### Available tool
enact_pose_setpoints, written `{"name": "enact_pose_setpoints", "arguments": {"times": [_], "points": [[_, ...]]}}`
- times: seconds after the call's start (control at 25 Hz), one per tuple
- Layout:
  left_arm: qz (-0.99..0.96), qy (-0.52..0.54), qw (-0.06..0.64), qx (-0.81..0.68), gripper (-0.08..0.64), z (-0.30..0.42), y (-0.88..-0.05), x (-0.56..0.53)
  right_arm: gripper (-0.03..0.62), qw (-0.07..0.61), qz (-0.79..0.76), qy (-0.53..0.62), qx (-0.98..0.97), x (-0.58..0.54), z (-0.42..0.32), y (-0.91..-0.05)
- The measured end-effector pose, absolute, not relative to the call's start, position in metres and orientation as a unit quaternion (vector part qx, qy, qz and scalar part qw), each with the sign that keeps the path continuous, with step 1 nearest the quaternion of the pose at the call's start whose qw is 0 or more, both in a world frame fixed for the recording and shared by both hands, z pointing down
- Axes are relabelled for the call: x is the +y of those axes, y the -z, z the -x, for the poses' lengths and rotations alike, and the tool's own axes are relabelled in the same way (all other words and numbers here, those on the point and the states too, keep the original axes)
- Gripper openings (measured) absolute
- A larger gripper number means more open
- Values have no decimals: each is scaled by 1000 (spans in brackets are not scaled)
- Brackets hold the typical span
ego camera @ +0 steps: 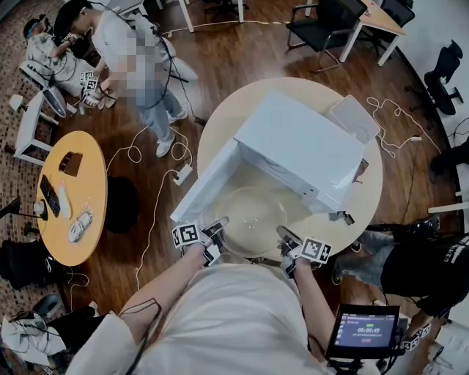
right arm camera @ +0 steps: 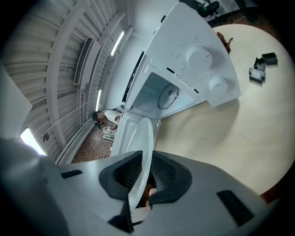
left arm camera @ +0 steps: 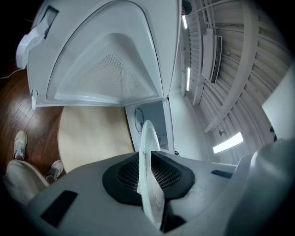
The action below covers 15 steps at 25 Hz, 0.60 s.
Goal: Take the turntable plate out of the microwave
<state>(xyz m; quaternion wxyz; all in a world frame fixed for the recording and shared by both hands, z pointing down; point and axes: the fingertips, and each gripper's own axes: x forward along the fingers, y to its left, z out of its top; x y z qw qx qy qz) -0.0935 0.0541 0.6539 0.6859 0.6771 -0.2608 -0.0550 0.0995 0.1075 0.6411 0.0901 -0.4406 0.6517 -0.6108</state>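
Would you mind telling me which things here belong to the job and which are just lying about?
Job: plate, microwave, its open door, left gripper and right gripper, both clamped on the plate.
Lying about: power strip, side table, screen, chair.

I see a round cream table [ego camera: 242,99] carrying a white box-shaped microwave [ego camera: 300,146] with its door open, a flat white rectangular slab [ego camera: 354,117] behind it, and a small dark clip [ego camera: 341,217] beside it.
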Motion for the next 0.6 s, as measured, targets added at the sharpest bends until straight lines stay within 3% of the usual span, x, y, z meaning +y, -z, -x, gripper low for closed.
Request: {"name": "enact_pose_setpoints", "arguments": {"times": [0.6], "points": [[-674,46,688,-264,38,93,-668,55,43,82,438,620,646,109,-100,-656]]}}
